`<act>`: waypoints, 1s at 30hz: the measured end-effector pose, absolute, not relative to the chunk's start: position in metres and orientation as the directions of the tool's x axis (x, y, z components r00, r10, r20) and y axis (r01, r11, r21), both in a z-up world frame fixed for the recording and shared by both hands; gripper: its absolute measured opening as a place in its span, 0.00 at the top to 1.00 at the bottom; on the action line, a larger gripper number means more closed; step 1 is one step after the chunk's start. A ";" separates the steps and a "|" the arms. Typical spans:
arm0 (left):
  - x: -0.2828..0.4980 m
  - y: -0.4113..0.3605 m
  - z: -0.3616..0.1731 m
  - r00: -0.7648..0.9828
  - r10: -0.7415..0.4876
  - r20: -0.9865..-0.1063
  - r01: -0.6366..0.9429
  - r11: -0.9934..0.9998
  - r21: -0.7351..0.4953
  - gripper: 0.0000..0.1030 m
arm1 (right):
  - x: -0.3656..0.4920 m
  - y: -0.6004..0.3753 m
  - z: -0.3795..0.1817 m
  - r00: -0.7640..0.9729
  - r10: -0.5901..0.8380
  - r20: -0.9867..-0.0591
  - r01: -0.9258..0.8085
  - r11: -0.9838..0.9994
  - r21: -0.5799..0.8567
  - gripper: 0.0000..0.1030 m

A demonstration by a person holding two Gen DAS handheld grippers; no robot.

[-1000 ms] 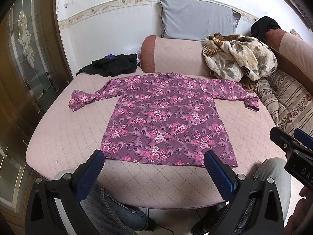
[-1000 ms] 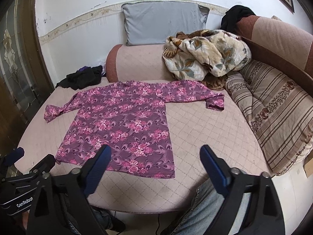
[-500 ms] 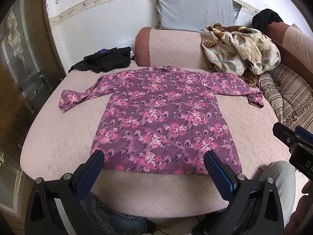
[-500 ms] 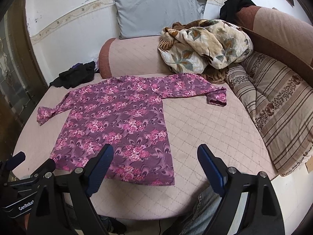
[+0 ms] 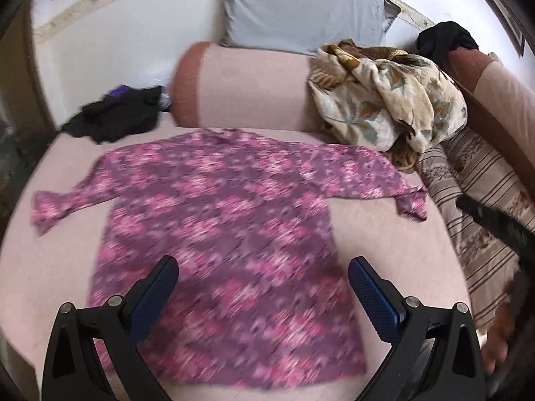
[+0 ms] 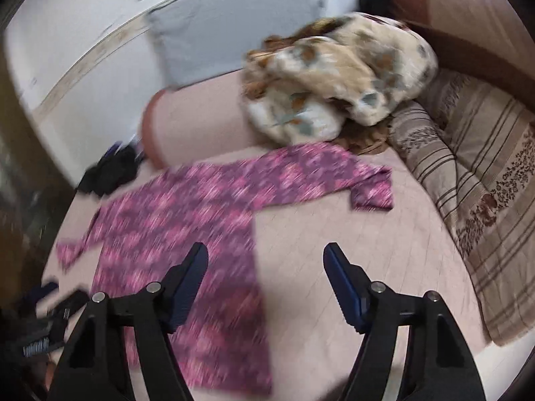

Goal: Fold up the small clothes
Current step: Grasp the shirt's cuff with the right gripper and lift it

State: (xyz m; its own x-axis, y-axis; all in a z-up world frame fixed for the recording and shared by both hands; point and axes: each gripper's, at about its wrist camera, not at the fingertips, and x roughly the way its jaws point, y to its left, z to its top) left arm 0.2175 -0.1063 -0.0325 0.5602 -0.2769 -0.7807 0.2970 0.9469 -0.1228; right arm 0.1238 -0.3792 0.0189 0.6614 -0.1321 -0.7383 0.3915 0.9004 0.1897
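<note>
Both tools agape above shirt (image 5: 214,220)

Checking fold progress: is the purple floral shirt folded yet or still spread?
Spread flat. The shirt lies open on the bed, both sleeves stretched sideways, no fold visible.

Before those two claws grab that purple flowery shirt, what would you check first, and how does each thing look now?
1. Shirt spread flat on the bed: ok.
2. Both sleeves laid out sideways: ok.
3. Left gripper open, holding nothing: ok.
4. Right gripper open, holding nothing: ok.
5. Floral blanket clear of the shirt's right sleeve: cannot tell, they look very close.
6. Picture sharp enough to aim: not ok, both views are blurred.
</note>
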 end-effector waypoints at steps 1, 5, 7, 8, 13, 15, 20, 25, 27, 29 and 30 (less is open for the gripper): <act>0.231 -0.113 -0.036 0.546 -0.289 -0.786 0.303 0.943 -0.136 0.00 | 0.138 -0.399 0.017 0.654 -0.149 -0.741 0.423 0.885 0.195 0.31; 0.274 -0.135 -0.054 0.514 -0.309 -0.800 0.292 0.940 -0.176 0.00 | 0.194 -0.480 -0.007 0.607 -0.186 -0.773 0.549 0.801 0.239 0.31; 0.289 -0.141 -0.070 0.488 -0.325 -0.810 0.293 0.935 -0.199 0.00 | 0.211 -0.513 -0.026 0.578 -0.192 -0.793 0.612 0.745 0.266 0.31; 0.291 -0.142 -0.075 0.482 -0.330 -0.812 0.297 0.933 -0.203 0.00 | 0.220 -0.530 -0.041 0.562 -0.186 -0.806 0.644 0.710 0.284 0.31; 0.300 -0.141 -0.114 0.452 -0.313 -0.835 0.319 0.931 -0.177 0.00 | 0.244 -0.596 -0.113 0.509 -0.124 -0.852 0.760 0.530 0.376 0.49; 0.304 -0.132 -0.125 0.425 -0.323 -0.846 0.302 0.931 -0.204 0.00 | 0.248 -0.607 -0.130 0.536 -0.110 -0.837 0.753 0.511 0.415 0.49; 0.307 -0.126 -0.141 0.398 -0.320 -0.860 0.287 0.934 -0.214 0.00 | 0.264 -0.633 -0.159 0.563 -0.087 -0.822 0.745 0.484 0.459 0.63; 0.312 -0.123 -0.149 0.380 -0.313 -0.870 0.272 0.937 -0.218 0.01 | 0.268 -0.607 -0.132 0.525 -0.253 -0.813 0.764 0.562 0.318 0.96; 0.313 -0.117 -0.144 0.384 -0.320 -0.866 0.264 0.937 -0.229 0.01 | 0.272 -0.562 -0.086 0.647 -0.306 -0.698 0.646 0.707 0.289 0.96; 0.316 -0.110 -0.134 0.401 -0.324 -0.857 0.252 0.938 -0.237 0.01 | 0.271 -0.503 -0.045 0.758 -0.288 -0.585 0.495 0.838 0.229 0.96; 0.318 -0.104 -0.127 0.412 -0.326 -0.851 0.242 0.939 -0.243 0.01 | 0.271 -0.475 -0.031 0.785 -0.279 -0.553 0.439 0.880 0.180 0.96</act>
